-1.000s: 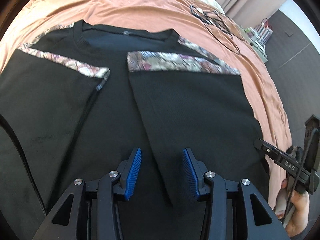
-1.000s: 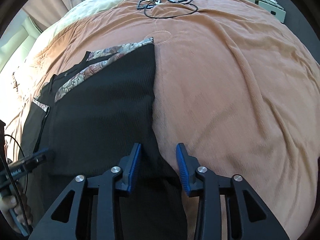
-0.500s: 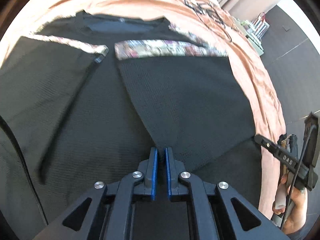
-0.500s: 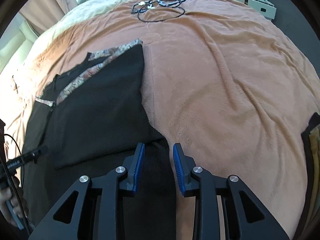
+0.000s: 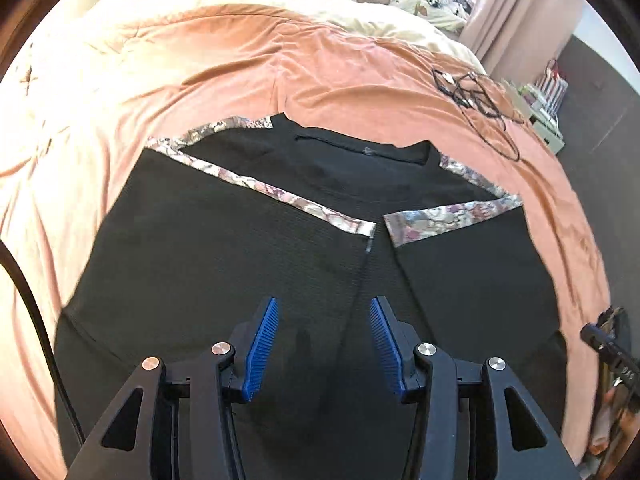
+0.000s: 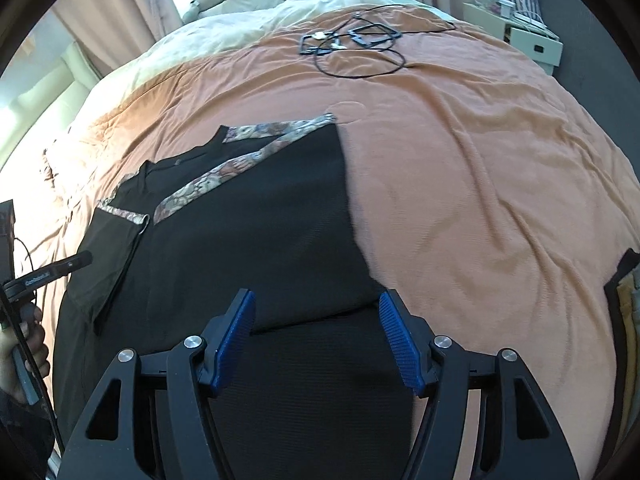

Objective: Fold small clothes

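With both sides folded in, shirt [image 5: 248, 280] hem to be pinched evenly, lifted toward collar [image 5: 364, 150]; left gripper [image 5: 324, 340] and right gripper [image 6: 316, 336] just opened, released, nothing gripped.

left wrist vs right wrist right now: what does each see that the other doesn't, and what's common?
Left wrist only: the left gripper, jaws just opened, nothing between them; the shirt's whole neckline; the bare blanket left of the shirt.

Right wrist only: the right gripper, jaws also just opened and empty; the wide bare stretch of orange blanket right of the shirt; a dark item at the blanket's right edge.

Both: the black shirt with both floral-trimmed sleeves folded inward, the tangled black cable, and the white shelf unit beside the bed.
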Motion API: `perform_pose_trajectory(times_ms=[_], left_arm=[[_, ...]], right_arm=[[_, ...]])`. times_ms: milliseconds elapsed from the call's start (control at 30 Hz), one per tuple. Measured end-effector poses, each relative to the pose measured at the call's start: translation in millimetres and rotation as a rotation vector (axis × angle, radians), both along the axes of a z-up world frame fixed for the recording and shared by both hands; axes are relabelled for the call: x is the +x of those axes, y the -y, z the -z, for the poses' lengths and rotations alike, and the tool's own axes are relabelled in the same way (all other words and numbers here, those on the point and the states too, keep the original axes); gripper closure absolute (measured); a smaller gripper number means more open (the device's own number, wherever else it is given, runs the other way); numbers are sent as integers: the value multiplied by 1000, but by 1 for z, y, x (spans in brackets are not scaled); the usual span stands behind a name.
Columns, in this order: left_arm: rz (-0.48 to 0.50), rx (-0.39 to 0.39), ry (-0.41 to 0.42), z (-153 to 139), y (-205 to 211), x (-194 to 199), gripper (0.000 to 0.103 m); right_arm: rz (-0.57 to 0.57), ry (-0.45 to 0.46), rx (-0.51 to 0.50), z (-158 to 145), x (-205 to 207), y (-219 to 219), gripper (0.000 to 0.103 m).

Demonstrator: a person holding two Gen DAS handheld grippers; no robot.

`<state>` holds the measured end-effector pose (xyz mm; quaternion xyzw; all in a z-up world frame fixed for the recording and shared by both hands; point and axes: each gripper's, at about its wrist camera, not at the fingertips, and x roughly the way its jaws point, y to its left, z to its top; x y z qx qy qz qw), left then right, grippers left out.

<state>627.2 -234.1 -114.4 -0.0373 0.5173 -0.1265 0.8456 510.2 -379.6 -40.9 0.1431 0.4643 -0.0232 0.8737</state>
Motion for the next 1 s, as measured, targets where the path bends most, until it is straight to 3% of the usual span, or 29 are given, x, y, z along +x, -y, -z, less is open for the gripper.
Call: perform_pose_trajectory(times_ms=[367, 400, 433, 500, 633, 900, 1000], left_arm=[[136, 93, -12, 42, 34, 16, 53], [146, 89, -18, 47, 37, 18, 57], [153, 92, -22, 51, 39, 20, 69], [146, 130, -31, 61, 42, 26, 83], [116, 109, -11, 63, 38, 37, 90], [142, 168, 4, 63, 43, 41, 90], [138, 168, -2, 60, 41, 38, 89]], right_arm=[[-79, 4, -4, 7, 21, -21, 40], [-81, 4, -5, 8, 22, -22, 40], [-82, 3, -6, 8, 23, -22, 40], [-82, 1, -7, 11, 24, -22, 40], [-84, -4, -12, 15, 26, -23, 40], [-91, -16, -22, 15, 22, -28, 40], [-94, -19, -81, 8, 18, -34, 39]])
